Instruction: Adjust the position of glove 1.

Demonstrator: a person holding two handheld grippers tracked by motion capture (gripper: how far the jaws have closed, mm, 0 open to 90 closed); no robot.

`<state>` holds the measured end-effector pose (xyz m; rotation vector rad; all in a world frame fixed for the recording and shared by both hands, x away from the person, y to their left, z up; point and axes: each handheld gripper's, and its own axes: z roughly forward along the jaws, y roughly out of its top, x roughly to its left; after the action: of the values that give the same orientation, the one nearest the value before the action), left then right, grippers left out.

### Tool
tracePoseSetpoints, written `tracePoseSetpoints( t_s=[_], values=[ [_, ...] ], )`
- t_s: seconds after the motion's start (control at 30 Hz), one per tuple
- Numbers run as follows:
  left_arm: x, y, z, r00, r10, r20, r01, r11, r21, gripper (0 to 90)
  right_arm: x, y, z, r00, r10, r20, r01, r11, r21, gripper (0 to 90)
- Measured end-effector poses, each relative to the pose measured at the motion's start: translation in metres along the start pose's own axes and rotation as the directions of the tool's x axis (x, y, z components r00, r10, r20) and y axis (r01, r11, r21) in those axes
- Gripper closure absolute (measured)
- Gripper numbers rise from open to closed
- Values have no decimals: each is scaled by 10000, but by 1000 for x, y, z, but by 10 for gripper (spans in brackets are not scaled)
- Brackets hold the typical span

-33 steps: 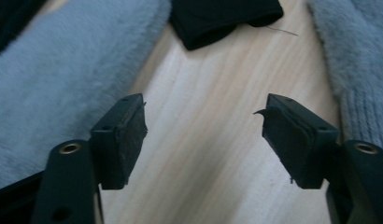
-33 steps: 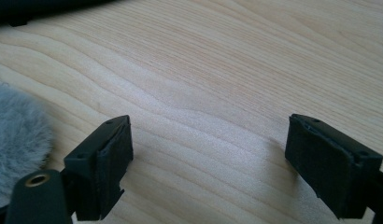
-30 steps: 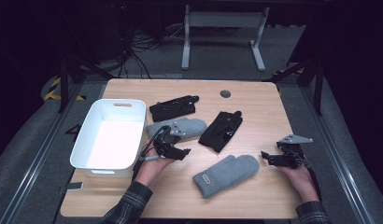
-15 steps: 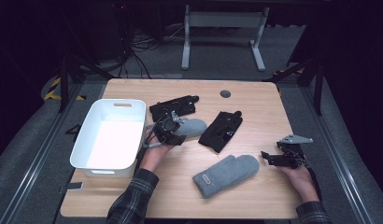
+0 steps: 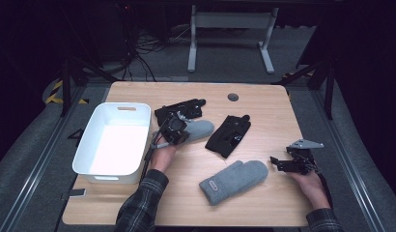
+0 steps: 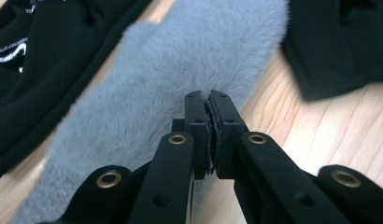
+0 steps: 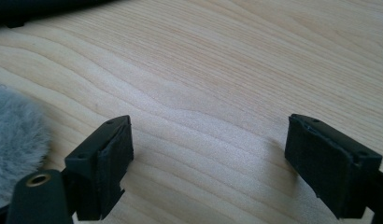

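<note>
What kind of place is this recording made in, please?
Probably a lab or studio set up for recording, not a home. A wooden table stands in a dark room on grey carpet, with loose cables on the floor behind it and a metal stand. On the table lie gloves and a white bin.

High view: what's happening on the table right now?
A person works with tongs in each hand. The left tongs have just been closing and now pinch the edge of the fuzzy grey mitten lying beside the white plastic bin. The right tongs rest open on the wooden table, holding nothing. A second grey mitten and two black gloves lie loose.
</note>
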<state>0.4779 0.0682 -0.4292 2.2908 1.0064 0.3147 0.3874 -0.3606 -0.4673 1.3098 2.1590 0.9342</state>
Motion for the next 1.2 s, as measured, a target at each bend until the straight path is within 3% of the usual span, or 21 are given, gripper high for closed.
tracePoseSetpoints(
  t_s=[0.33, 0.43, 0.47, 0.57, 0.63, 0.8, 0.9, 0.97, 1.0, 1.1, 1.2],
  values=[
    [-8, 27, 15, 9989, -189, 438, 199, 9996, -215, 839, 0, 0, 0, 10000, 32, 21, -32, 10000, -4, 161],
    [-7, 30, 13, 9986, -217, 475, 235, 9990, -379, 704, 0, 0, 0, 10000, 32, 21, -32, 10000, -6, 160],
    [-5, 31, 12, 9985, -241, 498, 262, 9988, -414, 608, 0, 0, 0, 10000, 33, 20, -33, 10000, -4, 160],
    [4, 29, 4, 9985, -291, 460, 318, 9977, -599, 455, 0, 0, 0, 10000, 31, 21, -31, 10000, -5, 160],
    [8, 28, 3, 9985, -293, 453, 323, 9974, -646, 414, 0, 0, 0, 10000, 32, 22, -32, 10000, -5, 160],
    [20, 19, 4, 9993, -278, 265, 292, 9981, -536, 195, 0, 0, 0, 10000, 29, 24, -29, 10000, -3, 160],
    [23, 14, 10, 9989, -300, 372, 313, 9989, -360, 144, 0, 0, 0, 10000, 30, 27, -30, 10000, -4, 160],
    [24, 8, 18, 9968, -406, 696, 409, 9992, -38, 87, 0, 0, 0, 10000, 33, 27, -33, 10000, -2, 160],
    [24, 8, 18, 9968, -406, 696, 409, 9992, -38, 74, 0, 0, 0, 10000, 33, 27, -33, 10000, -2, 160],
    [22, 1, 31, 9989, -60, 455, 35, 9985, 553, 33, 0, 0, 0, 10000, 34, 27, -34, 10000, -2, 160],
    [20, 0, 33, 9993, -29, 360, 3, 9976, 698, 40, 0, 0, 0, 10000, 31, 27, -31, 10000, -3, 160]
  ],
)
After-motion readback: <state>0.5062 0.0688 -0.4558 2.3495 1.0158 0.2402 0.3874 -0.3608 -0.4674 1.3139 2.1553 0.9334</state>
